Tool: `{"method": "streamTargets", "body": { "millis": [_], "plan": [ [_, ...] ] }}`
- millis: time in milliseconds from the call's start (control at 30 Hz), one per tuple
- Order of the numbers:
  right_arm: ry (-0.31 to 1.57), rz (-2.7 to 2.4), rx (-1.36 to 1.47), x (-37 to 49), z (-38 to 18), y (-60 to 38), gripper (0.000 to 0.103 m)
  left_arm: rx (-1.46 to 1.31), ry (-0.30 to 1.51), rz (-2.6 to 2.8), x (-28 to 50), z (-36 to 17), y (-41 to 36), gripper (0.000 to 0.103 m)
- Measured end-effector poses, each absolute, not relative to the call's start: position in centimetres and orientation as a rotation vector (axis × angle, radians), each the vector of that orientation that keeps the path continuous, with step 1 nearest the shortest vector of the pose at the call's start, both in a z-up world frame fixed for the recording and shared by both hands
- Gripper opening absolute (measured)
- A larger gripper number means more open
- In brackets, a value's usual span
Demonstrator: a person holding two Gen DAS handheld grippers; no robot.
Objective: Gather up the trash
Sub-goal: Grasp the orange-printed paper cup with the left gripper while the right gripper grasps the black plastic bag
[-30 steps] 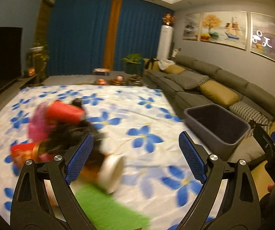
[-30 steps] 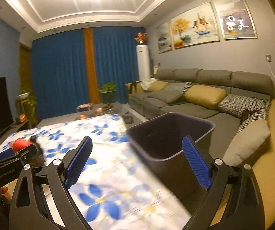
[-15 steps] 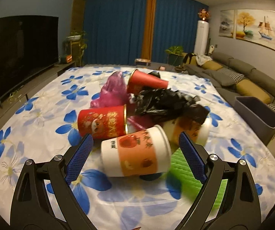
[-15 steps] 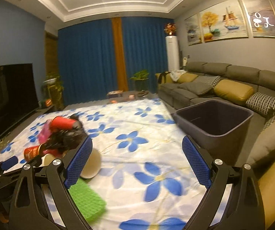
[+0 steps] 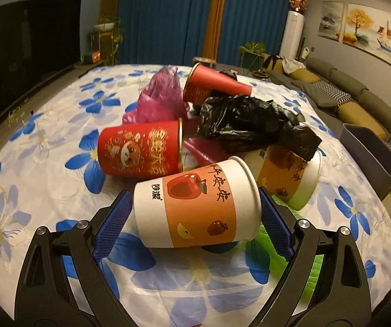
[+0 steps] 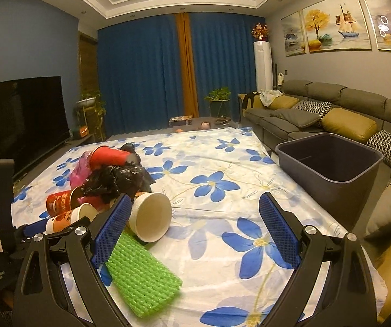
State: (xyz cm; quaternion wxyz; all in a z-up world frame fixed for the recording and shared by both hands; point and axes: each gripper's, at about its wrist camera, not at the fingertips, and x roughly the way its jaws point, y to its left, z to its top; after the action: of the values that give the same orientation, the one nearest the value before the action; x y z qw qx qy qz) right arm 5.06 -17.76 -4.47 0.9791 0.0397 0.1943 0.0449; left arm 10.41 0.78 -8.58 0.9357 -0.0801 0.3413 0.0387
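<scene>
Left gripper (image 5: 192, 212), low in the centre of its own wrist view, stands spread, its blue pads on either side of a white paper cup with an orange apple-printed band (image 5: 195, 204) lying on its side; whether the pads touch the cup cannot be told. Behind that cup, toward the middle of the frame, sits the rest of the trash heap on the white cloth with blue flowers (image 5: 45, 163): a red printed paper cup on its side (image 5: 141, 150), a second red paper cup (image 5: 211, 84) higher up, a crumpled pink plastic bag (image 5: 160, 98), a crumpled black plastic bag (image 5: 250, 125), and a second white-and-orange apple cup (image 5: 290, 177) partly under the black bag at right. A green foam mesh sleeve (image 5: 285, 261) peeks out at lower right, and the dark grey plastic bin (image 5: 364, 152) shows only as a sliver at the right edge.

Right gripper (image 6: 192, 226) is likewise spread, with nothing between its pads, over the flowered cloth at lower centre. Its wrist view shows the bin whole, at right beside the grey sofa (image 6: 345, 109), well apart from the heap at left; no contents are visible inside it. It also shows the green sleeve in full at lower left and the open mouth of the second apple cup, both hidden or cut off in the other view, but none of the apple print.
</scene>
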Motion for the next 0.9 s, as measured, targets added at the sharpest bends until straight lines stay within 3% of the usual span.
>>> {"method": "streamTargets", "body": {
  "millis": [133,900],
  "plan": [
    [0.410,0.115,0.079,5.8,-4.8,-17.1,0.091,-0.190,0.717,0.053,10.6,-8.9,1.2,0.081],
    [0.462,0.215,-0.002,12.0,-5.3,-11.4,0.090,-0.244,0.602,-0.004,7.1,-5.9,4.8,0.081]
  ]
}}
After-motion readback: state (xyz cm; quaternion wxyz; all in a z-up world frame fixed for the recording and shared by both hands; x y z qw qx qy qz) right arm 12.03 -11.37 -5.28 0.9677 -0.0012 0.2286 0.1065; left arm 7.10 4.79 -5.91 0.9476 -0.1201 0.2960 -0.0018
